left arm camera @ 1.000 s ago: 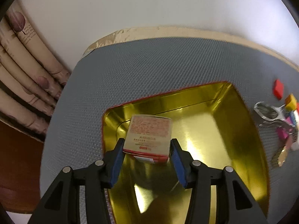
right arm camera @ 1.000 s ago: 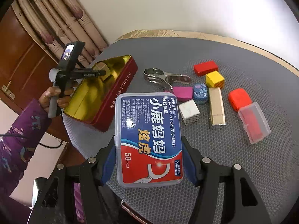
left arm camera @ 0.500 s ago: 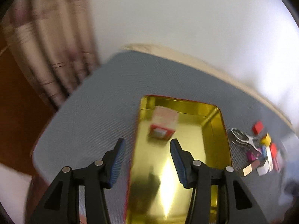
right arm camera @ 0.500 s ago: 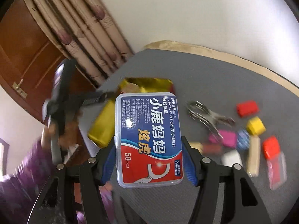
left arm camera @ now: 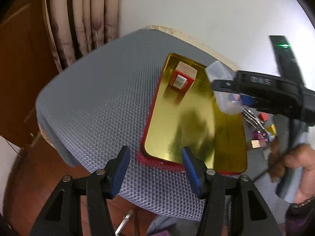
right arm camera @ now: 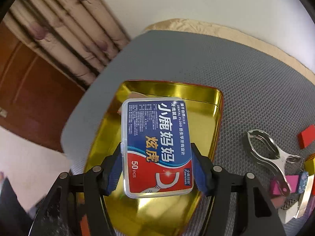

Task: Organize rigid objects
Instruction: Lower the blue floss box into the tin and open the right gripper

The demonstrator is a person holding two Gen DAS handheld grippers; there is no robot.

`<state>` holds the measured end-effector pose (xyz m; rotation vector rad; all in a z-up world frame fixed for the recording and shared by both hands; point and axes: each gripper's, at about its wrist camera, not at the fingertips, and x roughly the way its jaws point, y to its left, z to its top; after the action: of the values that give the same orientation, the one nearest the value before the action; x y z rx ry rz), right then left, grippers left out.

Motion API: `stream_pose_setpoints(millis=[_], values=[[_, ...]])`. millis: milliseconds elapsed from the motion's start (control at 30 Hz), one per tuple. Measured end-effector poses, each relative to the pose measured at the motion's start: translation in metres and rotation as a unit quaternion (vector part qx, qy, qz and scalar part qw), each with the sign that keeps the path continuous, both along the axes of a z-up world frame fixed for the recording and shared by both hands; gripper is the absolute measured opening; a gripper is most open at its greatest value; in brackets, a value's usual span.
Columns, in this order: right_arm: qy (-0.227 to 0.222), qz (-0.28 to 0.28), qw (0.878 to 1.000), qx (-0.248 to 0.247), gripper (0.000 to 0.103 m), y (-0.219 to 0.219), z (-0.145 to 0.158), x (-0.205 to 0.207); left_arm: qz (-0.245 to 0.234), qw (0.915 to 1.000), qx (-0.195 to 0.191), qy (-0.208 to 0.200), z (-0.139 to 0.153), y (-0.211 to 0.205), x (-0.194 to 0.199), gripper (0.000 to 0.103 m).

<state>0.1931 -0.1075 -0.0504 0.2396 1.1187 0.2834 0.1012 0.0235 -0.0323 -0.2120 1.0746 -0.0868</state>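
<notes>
A gold-lined red tin lies open on the grey mat, also in the right wrist view. A small red and beige carton stands in its far corner. My left gripper is open and empty, pulled back over the tin's near edge. My right gripper is shut on a clear dental floss box with a blue and red label, held above the tin. That box shows in the left wrist view over the tin's right side.
Right of the tin lie a metal clip, a red block, pink, blue and yellow pieces and more small blocks. Curtains and a wooden door stand behind the round table.
My left gripper let go of the carton inside the tin and drew back and up. My right gripper carried the floss box leftward to above the tin.
</notes>
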Motion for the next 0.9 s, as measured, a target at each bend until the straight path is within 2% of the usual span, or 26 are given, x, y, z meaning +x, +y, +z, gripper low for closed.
stream_pose_setpoints(millis=[167,467,567,667,733,833,900], values=[[0.013,-0.024,1.000,-0.015,0.060,0.005,-0.018,0.018,0.019,0.9989,0.002,-0.043,0.007,0.007,-0.008,0.056],[0.003,-0.060,0.997,-0.044,0.061,0.011,-0.027,0.035,0.012,0.9972,-0.011,-0.073,0.008,0.009,-0.016,0.055],[-0.001,-0.065,0.997,-0.039,0.068,0.011,-0.026,0.038,0.036,0.9937,-0.028,-0.103,0.011,0.016,-0.020,0.055],[-0.027,-0.069,0.997,-0.031,0.070,0.005,-0.015,0.031,0.054,0.9918,-0.032,-0.112,0.012,0.022,-0.020,0.056],[-0.054,-0.069,0.996,-0.010,0.070,-0.002,-0.003,0.019,0.053,0.9928,-0.032,-0.103,0.009,0.023,-0.017,0.056],[-0.087,-0.073,0.993,0.021,0.072,-0.021,0.010,-0.010,0.029,0.9947,-0.025,-0.095,0.008,0.017,-0.018,0.055],[-0.107,-0.079,0.991,0.031,0.075,-0.037,0.014,-0.038,0.003,0.9941,0.005,-0.108,0.011,0.005,-0.023,0.055]])
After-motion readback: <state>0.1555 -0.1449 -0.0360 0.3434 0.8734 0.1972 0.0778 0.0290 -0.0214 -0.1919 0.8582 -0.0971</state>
